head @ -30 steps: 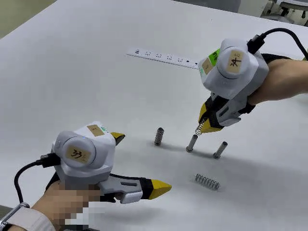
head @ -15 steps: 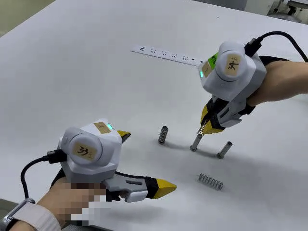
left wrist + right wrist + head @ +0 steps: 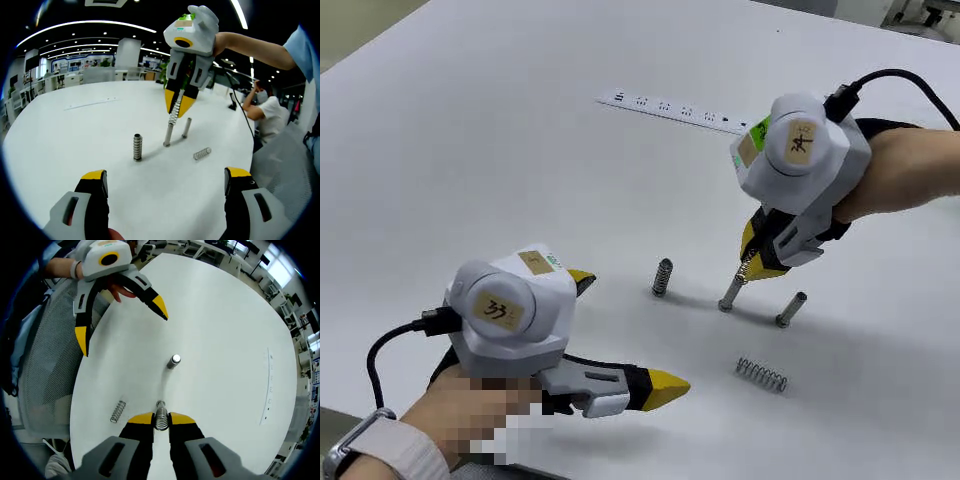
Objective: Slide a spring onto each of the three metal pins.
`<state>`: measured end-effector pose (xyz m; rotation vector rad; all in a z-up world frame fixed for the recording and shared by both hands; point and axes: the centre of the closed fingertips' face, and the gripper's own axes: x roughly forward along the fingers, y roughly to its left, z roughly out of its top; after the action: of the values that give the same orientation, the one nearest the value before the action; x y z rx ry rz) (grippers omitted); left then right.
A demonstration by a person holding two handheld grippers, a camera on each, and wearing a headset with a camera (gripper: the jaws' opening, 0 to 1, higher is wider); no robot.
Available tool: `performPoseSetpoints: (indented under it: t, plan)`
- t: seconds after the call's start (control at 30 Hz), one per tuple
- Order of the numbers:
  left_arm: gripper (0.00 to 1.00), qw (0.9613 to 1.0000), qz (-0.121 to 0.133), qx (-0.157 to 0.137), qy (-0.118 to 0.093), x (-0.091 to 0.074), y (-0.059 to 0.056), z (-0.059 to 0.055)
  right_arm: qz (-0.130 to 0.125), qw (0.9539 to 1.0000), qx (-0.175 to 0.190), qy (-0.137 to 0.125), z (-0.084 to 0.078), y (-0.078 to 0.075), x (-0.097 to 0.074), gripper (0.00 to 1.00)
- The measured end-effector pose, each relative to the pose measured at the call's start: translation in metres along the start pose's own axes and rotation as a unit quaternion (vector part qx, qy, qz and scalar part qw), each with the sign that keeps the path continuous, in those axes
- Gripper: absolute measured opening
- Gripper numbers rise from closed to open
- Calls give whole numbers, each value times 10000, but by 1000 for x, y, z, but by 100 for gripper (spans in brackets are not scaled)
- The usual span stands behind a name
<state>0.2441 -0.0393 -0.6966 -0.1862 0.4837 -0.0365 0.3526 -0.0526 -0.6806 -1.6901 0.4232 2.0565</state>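
Three metal pins stand on the white table. The left pin [image 3: 662, 277] [image 3: 137, 146] [image 3: 173, 360] wears a spring. My right gripper [image 3: 757, 268] [image 3: 180, 102] [image 3: 161, 419] is shut on a second spring [image 3: 747, 268] [image 3: 173, 114] [image 3: 160, 416], held upright with its lower end at the top of the middle pin [image 3: 730, 293] [image 3: 168, 135]. The right pin [image 3: 790, 309] [image 3: 186, 127] is bare. A third spring [image 3: 761, 375] [image 3: 201, 153] [image 3: 117, 411] lies flat in front of the pins. My left gripper [image 3: 625, 333] [image 3: 165, 177] [image 3: 122, 322] hovers open near the front edge, holding nothing.
A long white power strip [image 3: 670, 108] [image 3: 90, 103] lies at the far side of the table. Cables trail from both grippers. A mesh chair [image 3: 45, 365] and a seated person [image 3: 267, 112] are beside the table.
My right gripper has come down a little with the spring, bringing its lower end onto the middle pin's top. The left gripper has hardly moved.
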Motion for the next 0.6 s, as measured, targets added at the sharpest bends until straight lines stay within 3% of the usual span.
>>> performPoseSetpoints:
  t: [0.6]
  plan:
    - [98, 10000, -13, -73, 30, 0, 1, -2, 45, 9998, -87, 147, -3, 0, 10, 12]
